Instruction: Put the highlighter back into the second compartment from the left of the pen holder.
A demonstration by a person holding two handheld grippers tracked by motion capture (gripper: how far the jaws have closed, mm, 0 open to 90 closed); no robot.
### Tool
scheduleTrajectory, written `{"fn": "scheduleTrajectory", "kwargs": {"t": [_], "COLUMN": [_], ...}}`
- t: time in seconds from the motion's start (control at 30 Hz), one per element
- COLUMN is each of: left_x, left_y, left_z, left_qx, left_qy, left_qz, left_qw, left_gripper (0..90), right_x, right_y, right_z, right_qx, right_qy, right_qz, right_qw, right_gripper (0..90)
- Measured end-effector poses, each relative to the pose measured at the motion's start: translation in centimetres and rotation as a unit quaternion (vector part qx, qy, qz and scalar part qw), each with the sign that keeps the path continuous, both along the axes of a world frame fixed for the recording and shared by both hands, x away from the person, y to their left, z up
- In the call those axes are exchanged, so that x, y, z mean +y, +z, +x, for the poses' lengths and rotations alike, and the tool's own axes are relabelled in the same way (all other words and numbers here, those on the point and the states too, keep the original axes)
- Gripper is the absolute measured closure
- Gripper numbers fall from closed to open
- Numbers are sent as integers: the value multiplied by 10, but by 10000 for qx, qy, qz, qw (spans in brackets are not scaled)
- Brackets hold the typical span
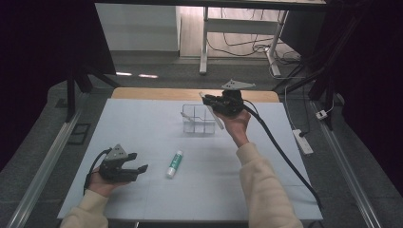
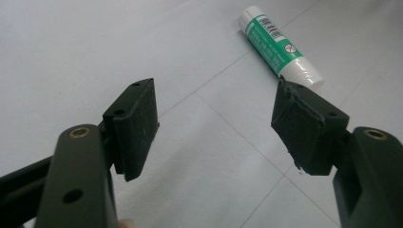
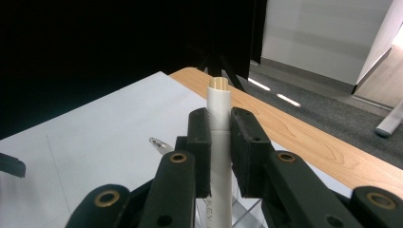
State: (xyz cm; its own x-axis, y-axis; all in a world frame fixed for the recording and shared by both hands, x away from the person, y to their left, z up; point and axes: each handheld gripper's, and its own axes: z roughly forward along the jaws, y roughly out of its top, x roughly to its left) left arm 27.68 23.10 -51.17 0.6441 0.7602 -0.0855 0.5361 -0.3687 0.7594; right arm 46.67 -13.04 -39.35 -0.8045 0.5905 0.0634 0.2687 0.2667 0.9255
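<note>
White slender plastic pen (image 3: 220, 123): clamped between the jaws of the right gripper (image 1: 215, 105), raised above the clear plastic divided organiser (image 1: 198, 119), long axis slanting toward the tabletop's (image 1: 142, 123) far-left. Left gripper (image 1: 138, 169): jaws apart, beside green-and-white glue stick (image 1: 174, 164).

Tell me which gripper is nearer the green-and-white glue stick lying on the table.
Left. The left gripper sits just left of the green-and-white glue stick, jaws open and pointed toward it. The right gripper is raised farther back over the clear plastic organiser, shut on a white pen.
</note>
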Motion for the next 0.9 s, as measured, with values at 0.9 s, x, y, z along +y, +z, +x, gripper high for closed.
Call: {"fn": "scheduleTrajectory", "kwargs": {"t": [0.9], "left_x": [4], "left_y": [0], "left_z": [0], "left_qx": [-8], "left_qy": [49], "left_qz": [13], "left_qw": [10000], "left_gripper": [322], "right_x": [18], "right_y": [-2], "right_z": [24], "right_qx": [-32], "right_qy": [-101], "right_qz": [85], "right_qw": [9999], "right_gripper": [776]}}
